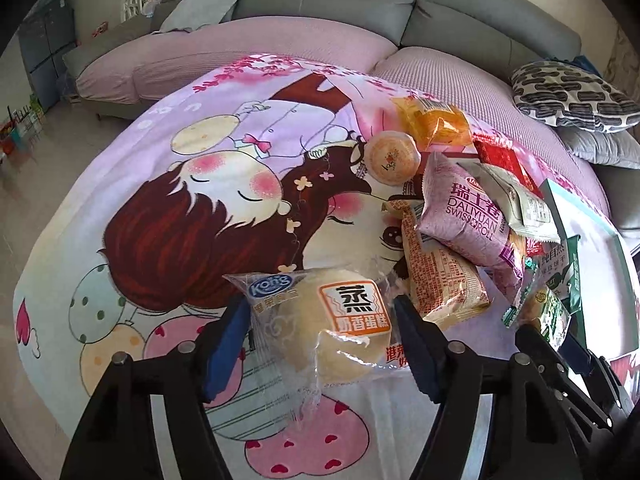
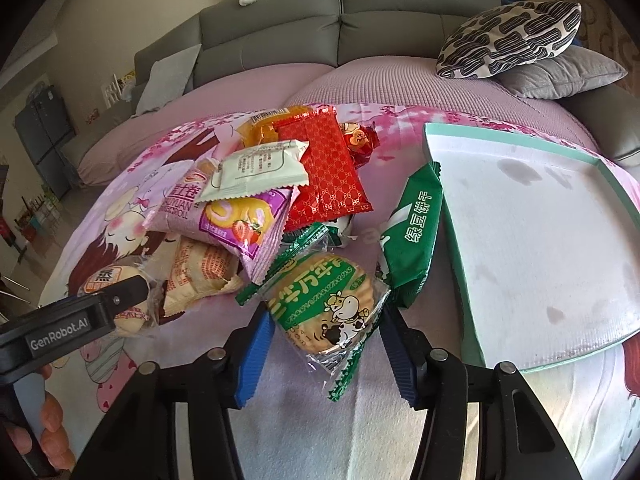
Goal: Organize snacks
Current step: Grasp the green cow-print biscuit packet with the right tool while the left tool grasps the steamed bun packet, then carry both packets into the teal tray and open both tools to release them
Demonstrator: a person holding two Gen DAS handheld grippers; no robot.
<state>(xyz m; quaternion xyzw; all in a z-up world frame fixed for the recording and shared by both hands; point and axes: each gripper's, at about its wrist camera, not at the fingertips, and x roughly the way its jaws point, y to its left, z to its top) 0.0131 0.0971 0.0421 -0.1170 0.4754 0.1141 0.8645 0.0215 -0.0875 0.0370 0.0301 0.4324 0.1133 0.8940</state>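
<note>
Right now each gripper straddles its own snack on the cartoon-print blanket. The left gripper has a clear-wrapped steamed cake between its blue pads, which flank the wrapper's two sides; whether they already press it I cannot tell. The cake lies straight ahead of the fingers, at the near left end of the snack pile.

The right gripper likewise brackets a green-wrapped round cracker pack, its long axis running from far left to near right, askew to the fingers, with the crimped tail pointing toward the camera. The pads sit just beside the wrapper's edges; contact is unclear.

What matters for the next move is the mint-rimmed box lid, bare inside. It lies to the right of the pile, just beside the right gripper and well apart from the left, with a green mung-bean biscuit pack leaning against its left rim. So, in my judgement, the cracker has the shorter trip.
</note>
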